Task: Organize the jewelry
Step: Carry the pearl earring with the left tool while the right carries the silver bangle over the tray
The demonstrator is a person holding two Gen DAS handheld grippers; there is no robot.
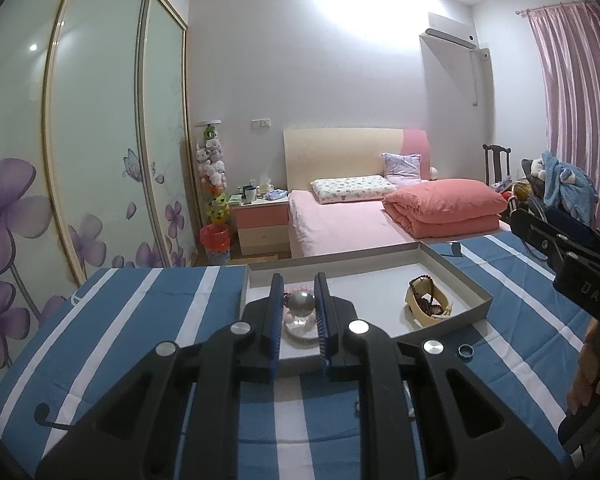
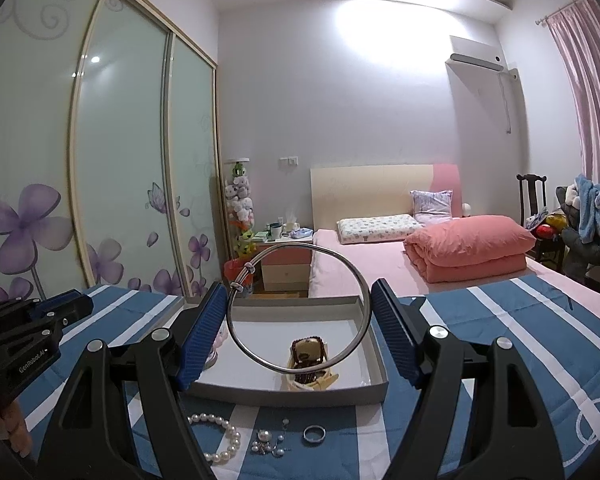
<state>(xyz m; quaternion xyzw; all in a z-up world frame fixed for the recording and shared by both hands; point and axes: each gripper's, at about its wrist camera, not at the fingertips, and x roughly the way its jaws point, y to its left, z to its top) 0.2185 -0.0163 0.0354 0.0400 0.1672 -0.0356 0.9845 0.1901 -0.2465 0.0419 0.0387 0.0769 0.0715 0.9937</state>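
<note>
Right tool (image 2: pixel 298 312) clamps silver bangle (image 2: pixel 300 308) above tray (image 2: pixel 364 394); left tool (image 1: pixel 299 312) pinches small silver ball (image 1: pixel 303 303).

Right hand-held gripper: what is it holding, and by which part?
The right hand-held gripper holds a silver bangle, its pads pressing the hoop's opposite outer sides, left and right.

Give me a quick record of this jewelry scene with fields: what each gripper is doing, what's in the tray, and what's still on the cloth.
right gripper: shut on silver bangle, above tray
left gripper: shut, empty
tray: grey, shallow; holds dark bead string on cream bracelet, pink bracelet
striped cloth: pearl bracelet, ring, small earrings
</note>
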